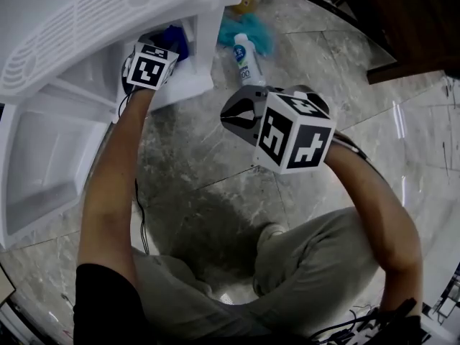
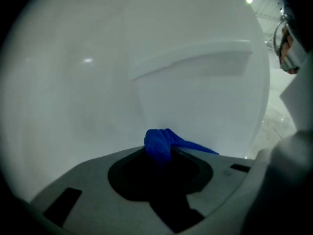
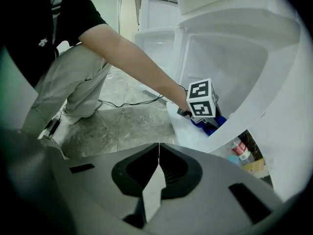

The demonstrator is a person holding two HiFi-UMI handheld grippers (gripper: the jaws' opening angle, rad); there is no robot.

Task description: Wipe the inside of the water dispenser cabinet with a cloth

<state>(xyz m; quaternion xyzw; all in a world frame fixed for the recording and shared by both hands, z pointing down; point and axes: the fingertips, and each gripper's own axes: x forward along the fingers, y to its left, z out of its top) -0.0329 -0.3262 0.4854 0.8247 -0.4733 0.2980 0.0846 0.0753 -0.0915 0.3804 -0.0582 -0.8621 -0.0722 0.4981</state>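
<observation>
The white water dispenser cabinet (image 1: 93, 20) lies open at the upper left of the head view. My left gripper (image 1: 164, 51) reaches into it, shut on a bunched blue cloth (image 1: 175, 40). In the left gripper view the blue cloth (image 2: 161, 143) sticks out between the jaws of the left gripper (image 2: 159, 153) and rests against the cabinet's white inner wall (image 2: 186, 102). My right gripper (image 1: 236, 113) hangs over the floor outside the cabinet, shut and empty. Its jaws meet in the right gripper view (image 3: 158, 147), which also shows the blue cloth (image 3: 211, 126) under the left gripper's marker cube (image 3: 200, 104).
A plastic bottle (image 1: 246, 60) with a white cap and a teal rag (image 1: 251, 31) lie on the marble floor (image 1: 215, 192) beside the cabinet. A black cable (image 3: 122, 102) runs across the floor. Dark wooden furniture (image 1: 402, 20) stands at the upper right. The person's legs fill the lower middle.
</observation>
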